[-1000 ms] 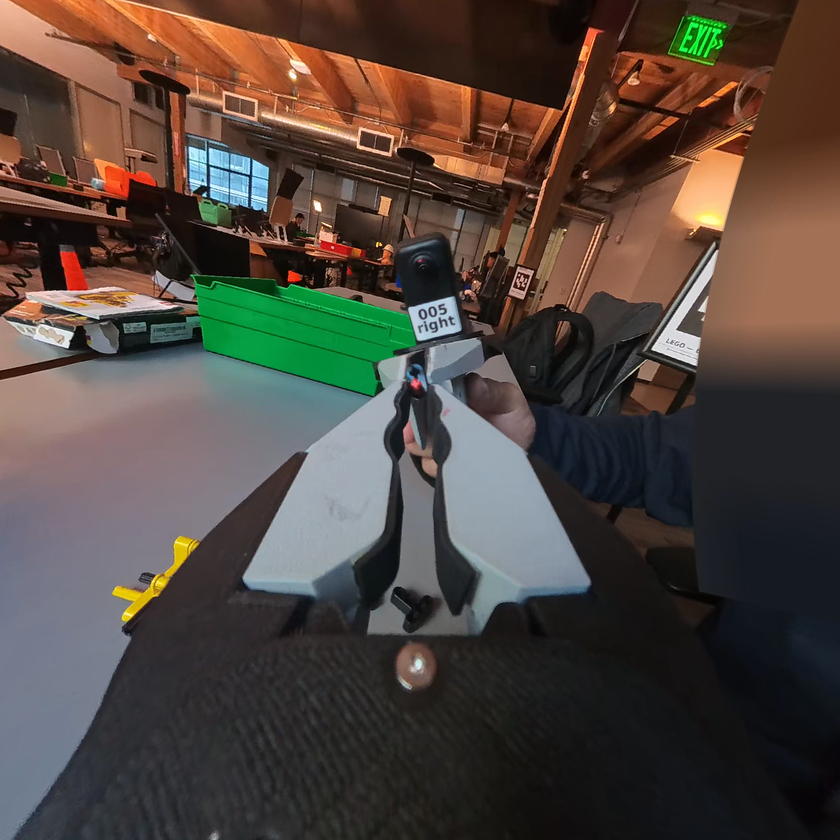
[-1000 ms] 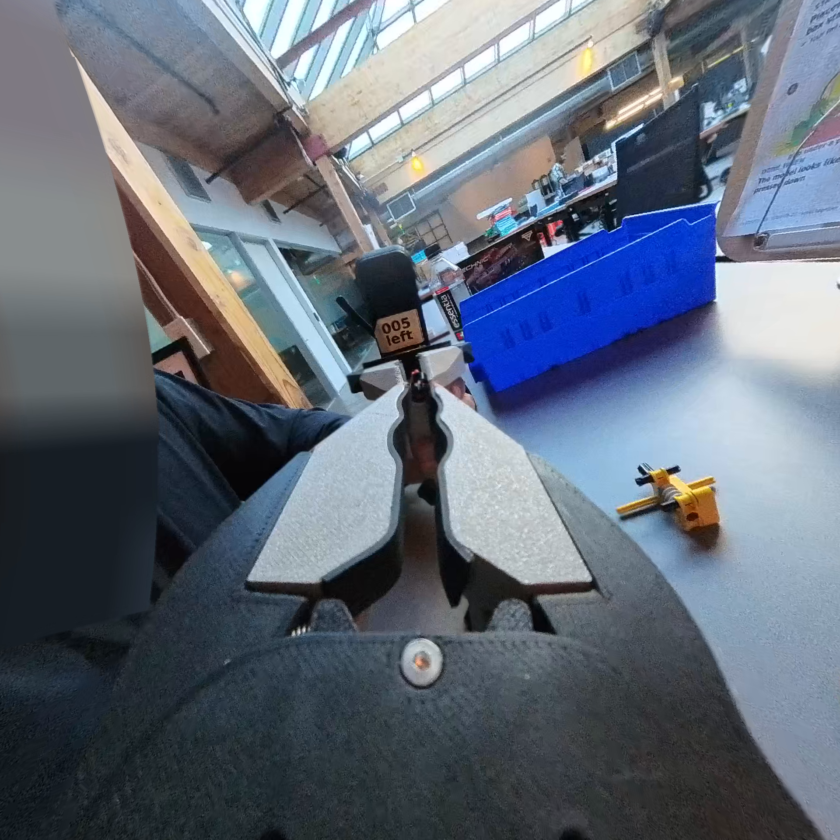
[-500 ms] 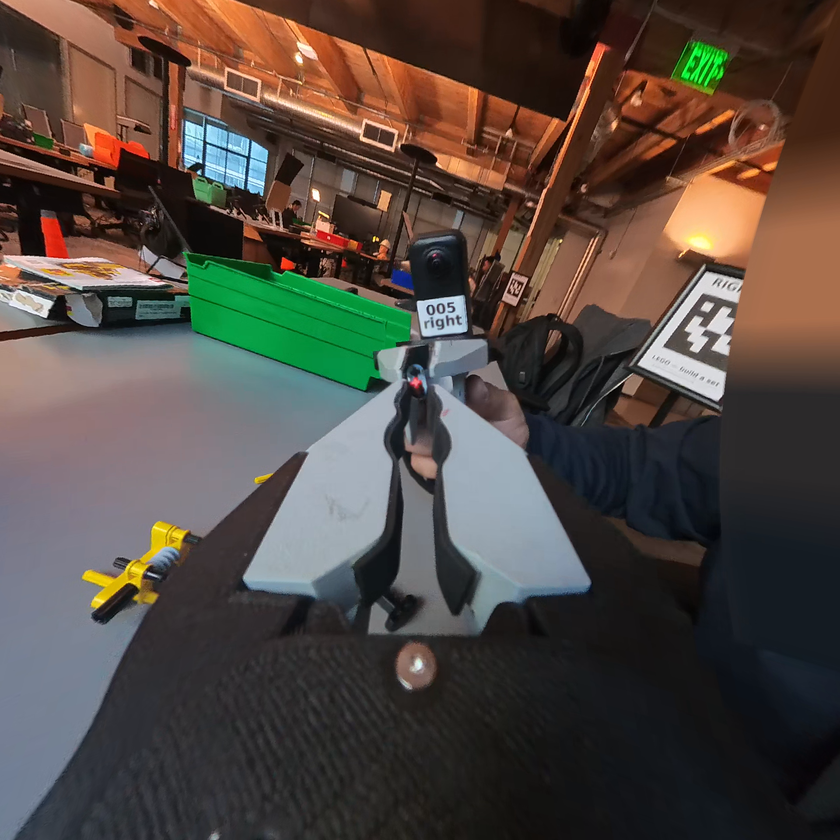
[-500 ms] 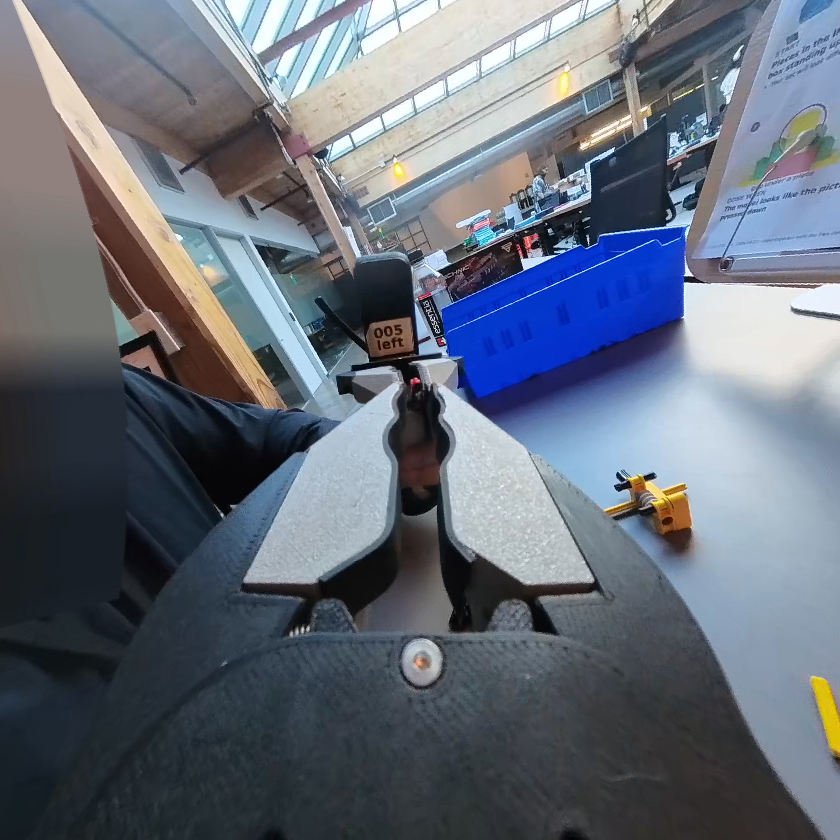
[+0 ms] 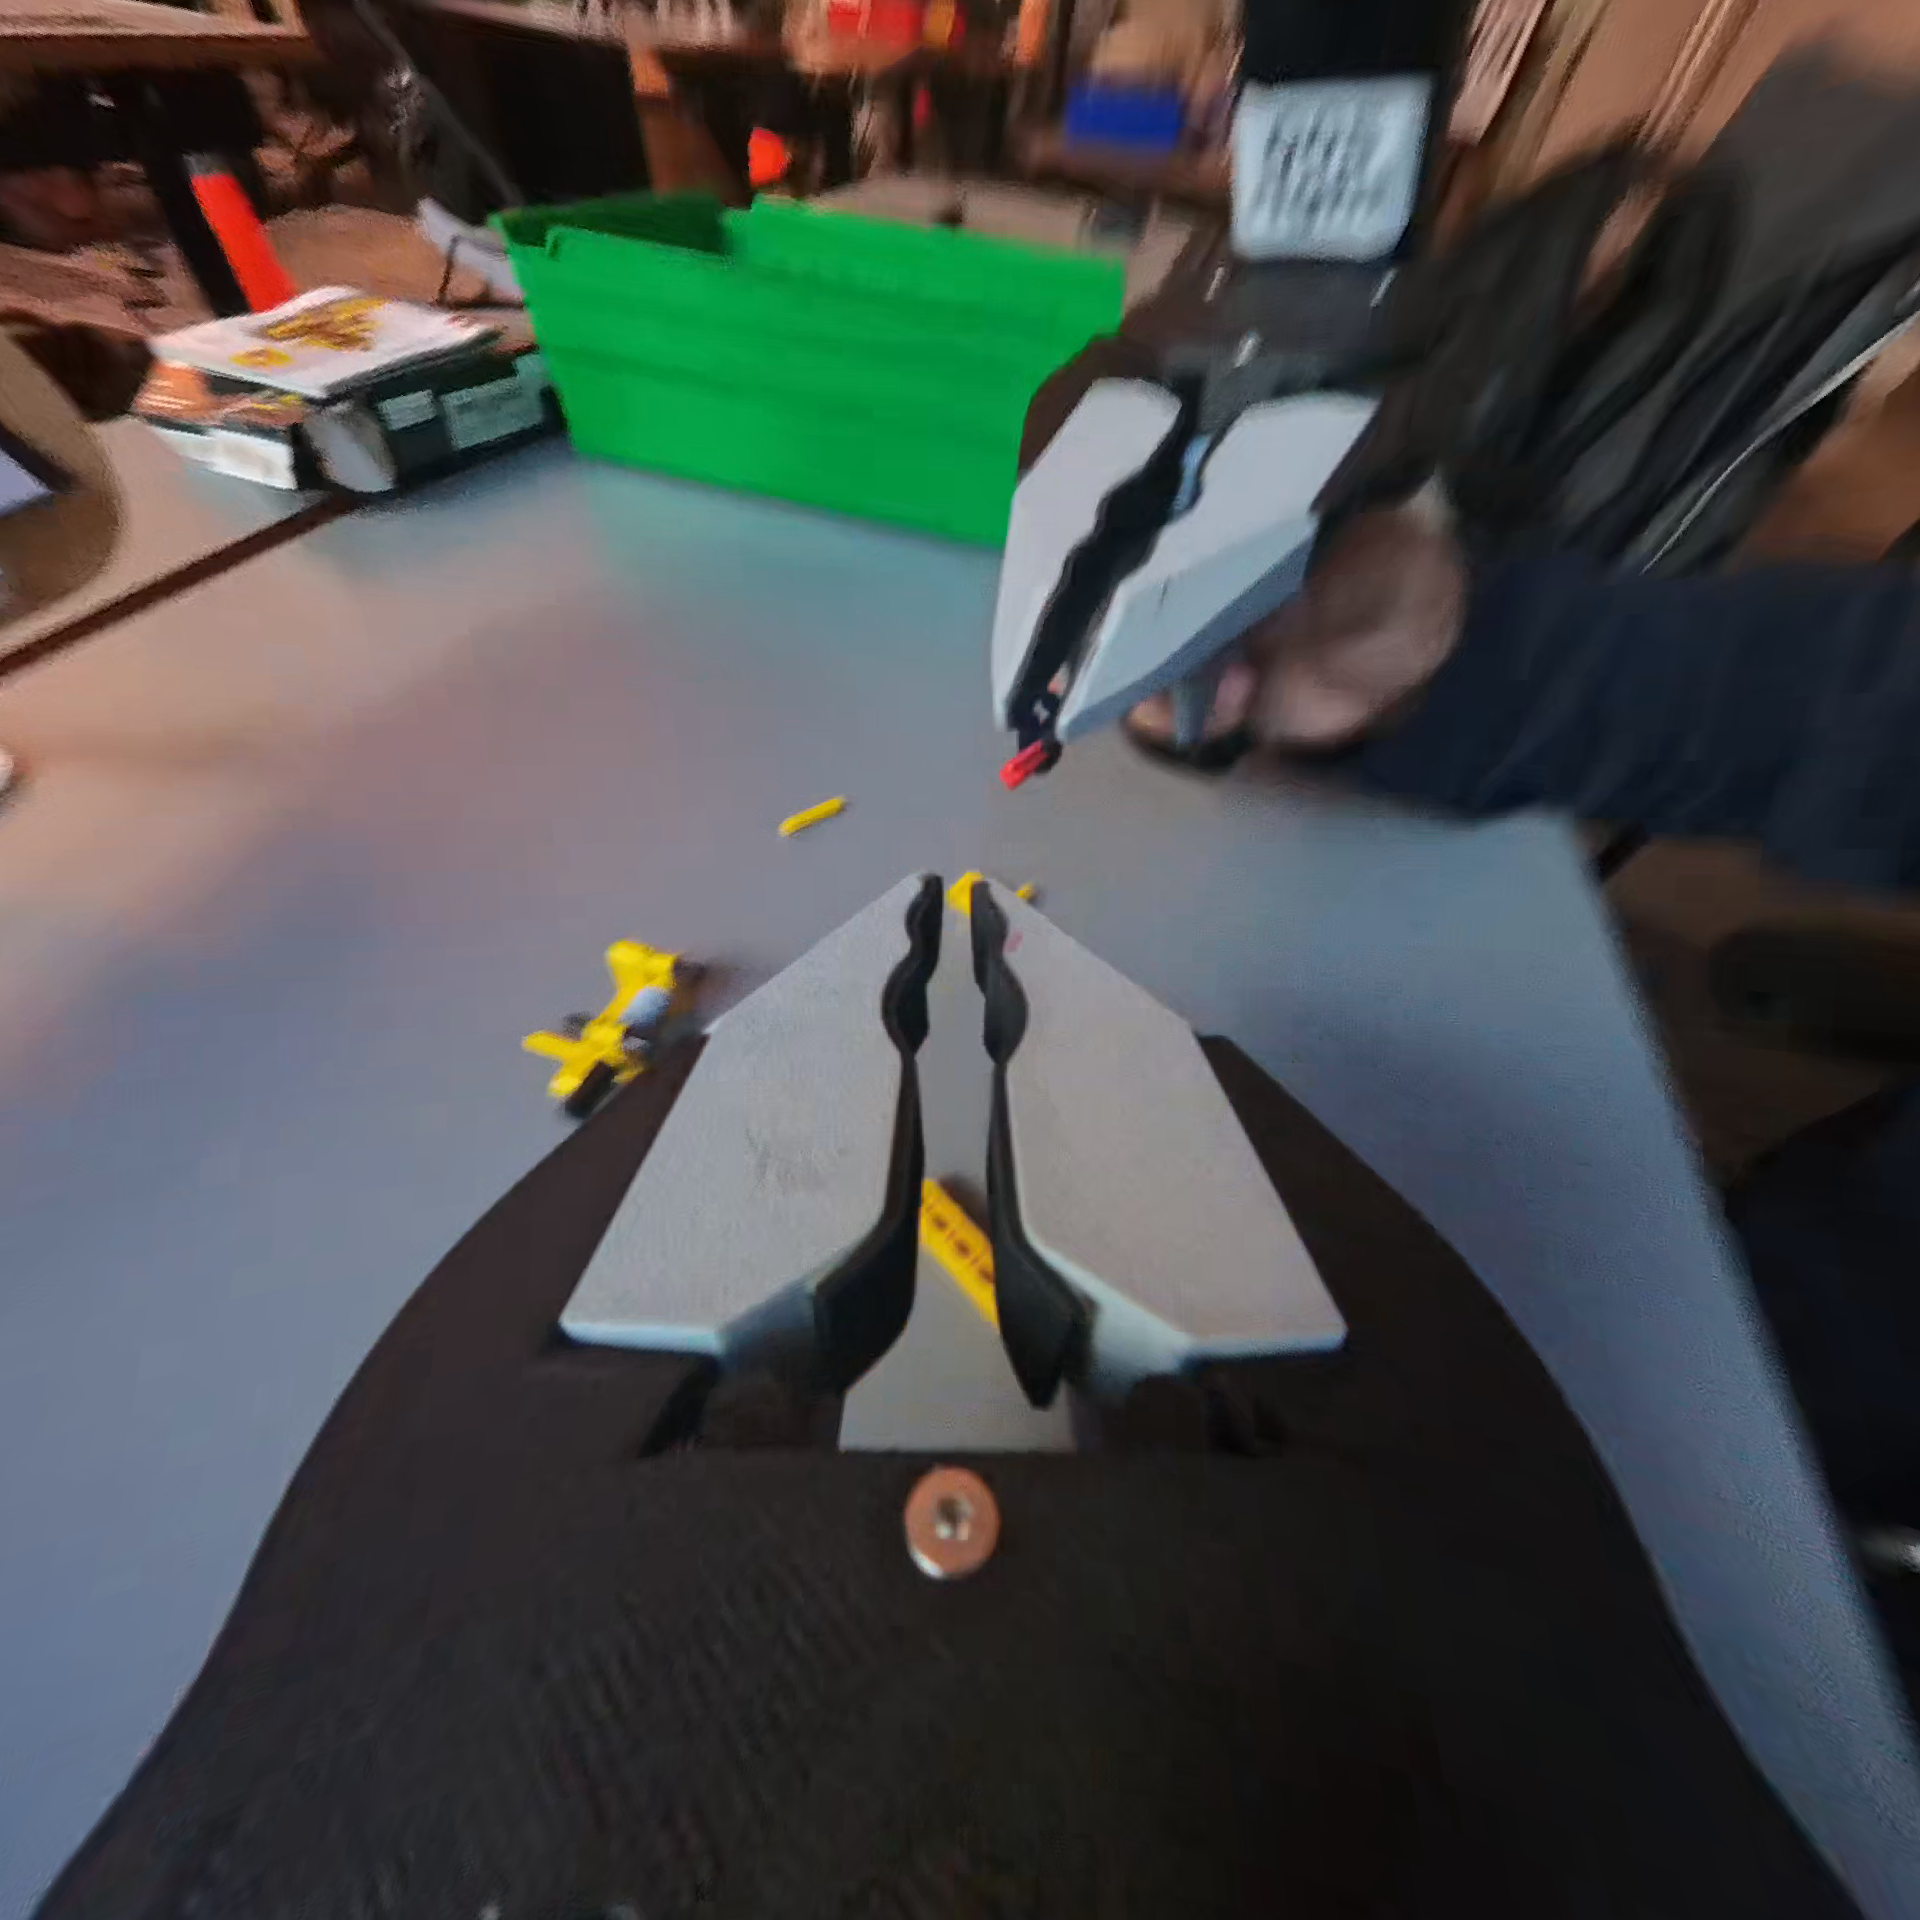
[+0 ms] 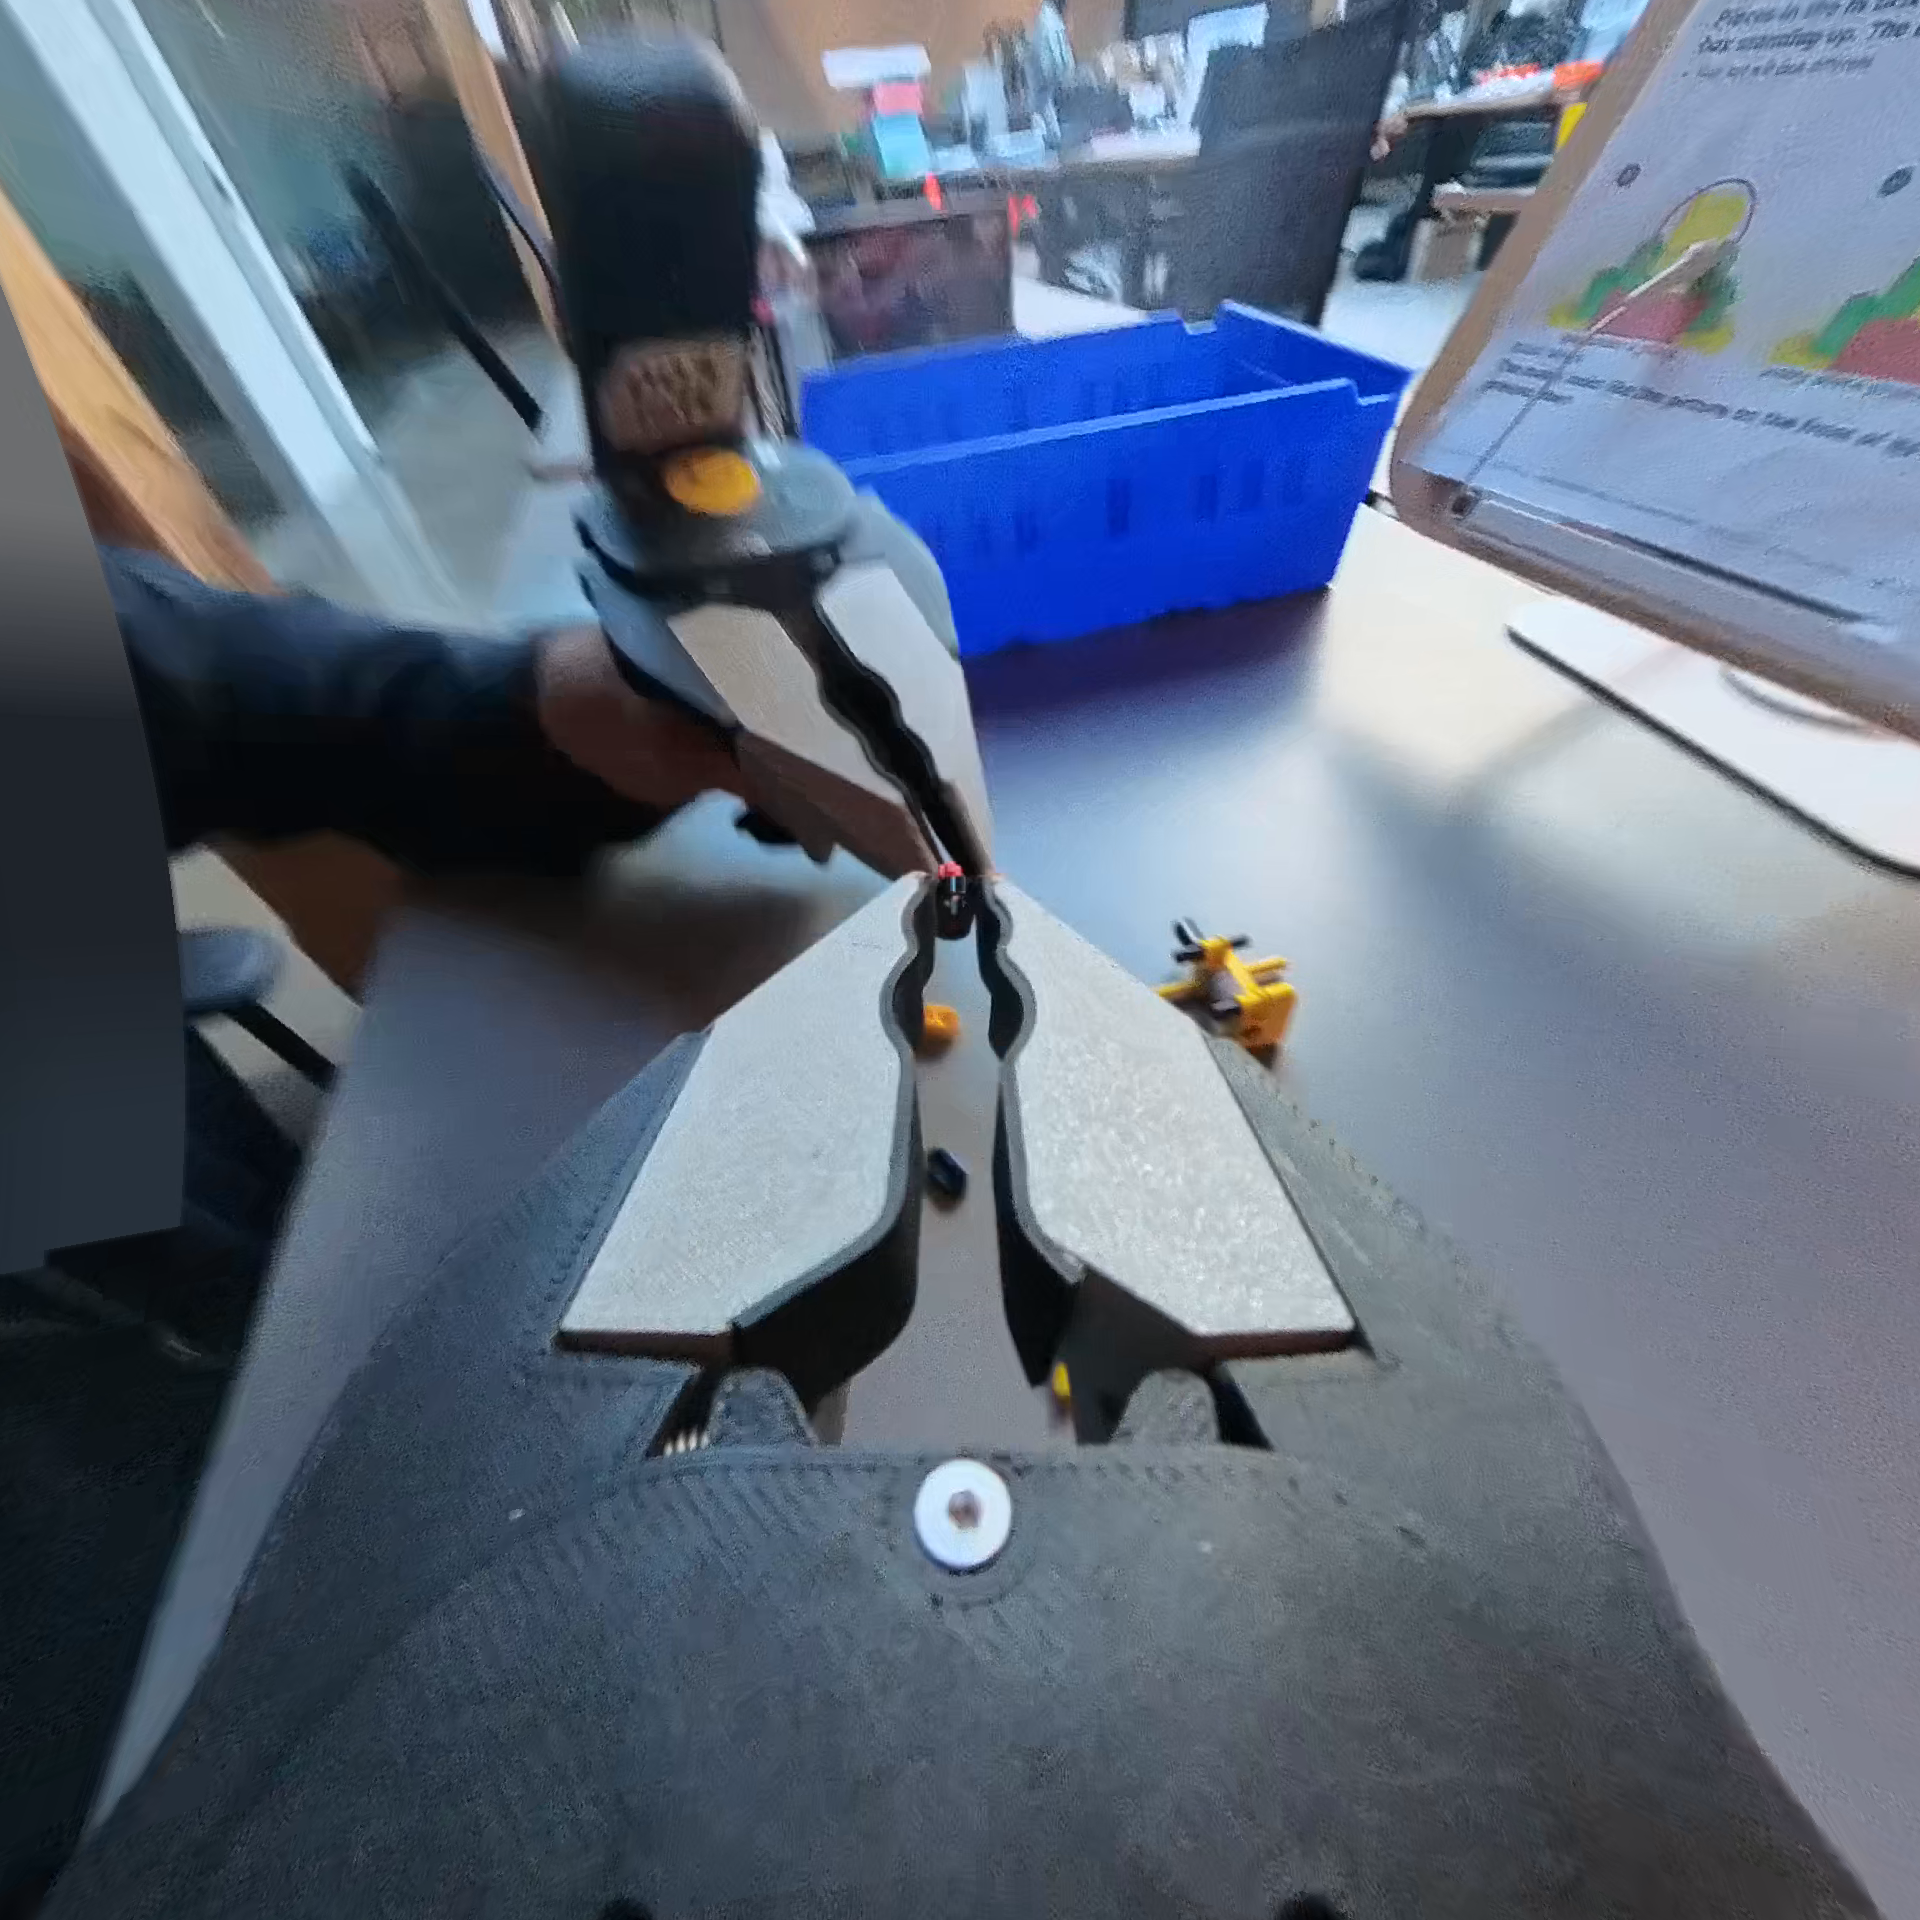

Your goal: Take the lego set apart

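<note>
My right gripper is shut on a small red and black lego piece, which also shows at its tips in the left wrist view. My left gripper is held low over the grey table with a narrow gap between its jaws and nothing in them. A yellow lego assembly lies on the table left of the left gripper, and shows in the right wrist view. A yellow beam lies under the left fingers. The frames are blurred.
A short yellow rod, a small orange-yellow piece and a black pin lie loose on the table. A green bin and a boxed booklet stand at the back. A blue bin and a sign stand are opposite.
The two grippers, tip to tip on one small piece in the air, have pulled apart and tilted down toward the table. The red and black piece stayed in the right gripper.
</note>
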Demonstrator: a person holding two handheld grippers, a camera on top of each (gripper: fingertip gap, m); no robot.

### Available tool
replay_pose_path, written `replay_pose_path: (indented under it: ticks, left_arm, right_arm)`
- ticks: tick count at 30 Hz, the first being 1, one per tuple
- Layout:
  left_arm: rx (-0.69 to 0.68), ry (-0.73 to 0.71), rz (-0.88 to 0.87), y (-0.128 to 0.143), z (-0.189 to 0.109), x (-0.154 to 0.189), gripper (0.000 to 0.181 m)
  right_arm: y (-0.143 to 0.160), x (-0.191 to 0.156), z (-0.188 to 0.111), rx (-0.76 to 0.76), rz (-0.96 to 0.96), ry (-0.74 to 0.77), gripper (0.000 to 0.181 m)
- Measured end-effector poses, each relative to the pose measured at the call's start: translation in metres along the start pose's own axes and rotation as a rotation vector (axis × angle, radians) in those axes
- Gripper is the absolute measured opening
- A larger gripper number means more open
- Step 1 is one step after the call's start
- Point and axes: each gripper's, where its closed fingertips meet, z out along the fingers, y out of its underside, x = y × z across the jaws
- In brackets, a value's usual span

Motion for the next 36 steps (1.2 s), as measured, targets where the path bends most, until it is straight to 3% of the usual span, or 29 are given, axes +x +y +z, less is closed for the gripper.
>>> replay_pose_path:
  ticks: [6, 10, 16, 19, 26, 30, 33, 36]
  left_arm:
    - [-0.223, -0.150, 0.319, 0.021, 0.005, 0.000, 0.011]
    - [-0.275, -0.189, 0.438, 0.027, 0.012, 0.006, 0.009]
    - [-0.335, -0.257, 0.558, 0.033, 0.015, 0.005, 0.004]
    - [-0.350, -0.293, 0.624, 0.032, 0.014, 0.004, 0.003]
    - [-0.330, -0.294, 0.644, 0.028, 0.014, 0.009, 0.002]
    - [-0.291, -0.228, 0.540, 0.022, 0.012, 0.017, 0.001]
    - [-0.254, -0.128, 0.399, 0.017, 0.012, 0.027, 0.001]
    - [-0.271, -0.140, 0.386, 0.020, 0.012, 0.024, 0.002]
  right_arm:
    - [0.023, -0.006, 0.009, -0.189, -0.230, 0.088, 0.005]
    - [0.034, -0.008, 0.015, -0.279, -0.381, 0.154, 0.005]
    - [0.040, -0.012, 0.021, -0.330, -0.439, 0.172, 0.005]
    - [0.038, -0.012, 0.021, -0.305, -0.374, 0.151, 0.005]
    - [0.029, -0.015, 0.021, -0.175, -0.113, 0.009, 0.005]
    - [0.021, -0.019, 0.017, -0.111, -0.016, -0.071, 0.007]
    - [0.018, -0.019, 0.015, -0.093, -0.020, -0.078, 0.017]
    - [0.021, -0.022, 0.018, -0.114, -0.034, -0.085, 0.006]
